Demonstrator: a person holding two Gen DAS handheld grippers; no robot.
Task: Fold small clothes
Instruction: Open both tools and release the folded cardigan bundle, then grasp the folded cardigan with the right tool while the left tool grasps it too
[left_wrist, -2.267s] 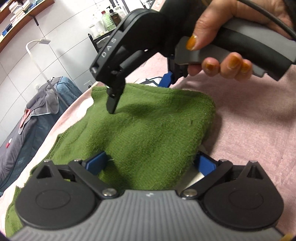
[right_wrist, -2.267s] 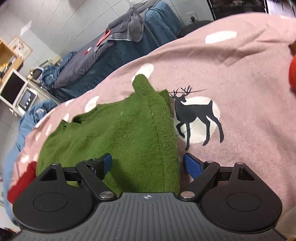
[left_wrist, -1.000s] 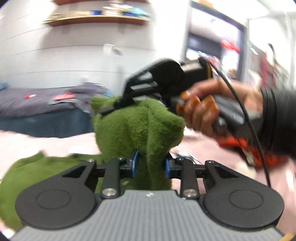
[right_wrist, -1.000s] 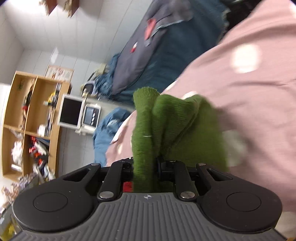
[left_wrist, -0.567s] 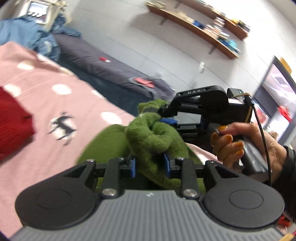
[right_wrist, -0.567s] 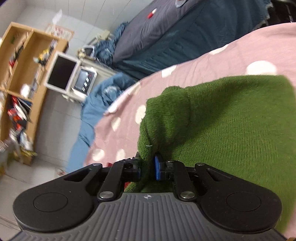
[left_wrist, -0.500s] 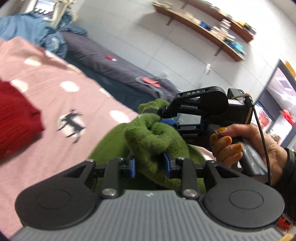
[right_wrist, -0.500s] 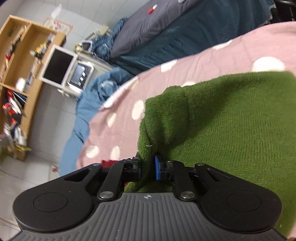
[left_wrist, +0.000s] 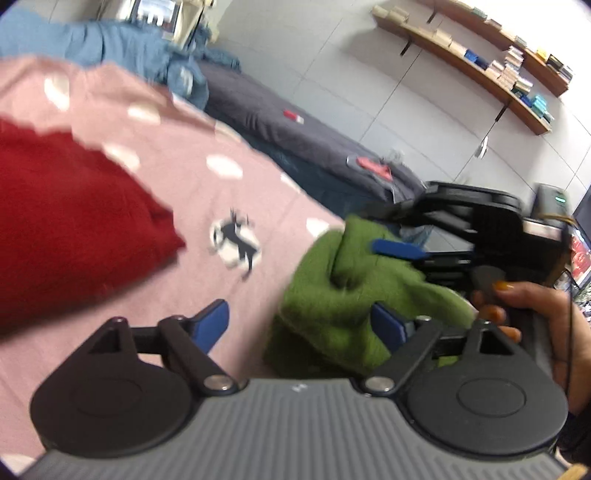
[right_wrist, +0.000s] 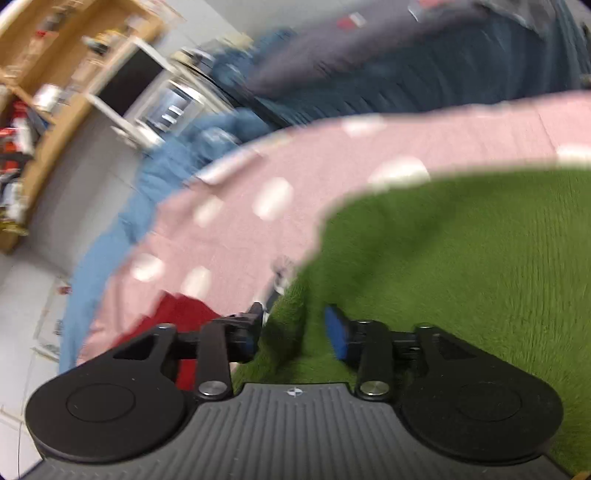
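A green knit sweater (left_wrist: 332, 299) lies bunched and folded over on the pink blanket (left_wrist: 155, 280). My left gripper (left_wrist: 299, 325) hovers at its near edge with the jaws opening. The cloth sits by the right pad (left_wrist: 388, 326), and neither pad presses on it. In the right wrist view the sweater (right_wrist: 461, 280) fills the right half. My right gripper (right_wrist: 295, 332) is over its left edge, jaws opening, with a loose fold between the fingers that is not pinched. The left wrist view also shows the right gripper (left_wrist: 373, 229) held by a hand (left_wrist: 524, 306).
A red knit garment (left_wrist: 74, 229) lies on the blanket to the left, also seen as a red garment (right_wrist: 184, 314) beyond the sweater's edge. A deer print (left_wrist: 236, 243) marks the blanket between them. A dark blue bed (left_wrist: 295, 133) and wall shelves (left_wrist: 480, 48) stand behind.
Both grippers were shut on the lifted, bunched sweater; now both stand open and the sweater rests folded on the blanket. Both views have swung left and sunk a little.
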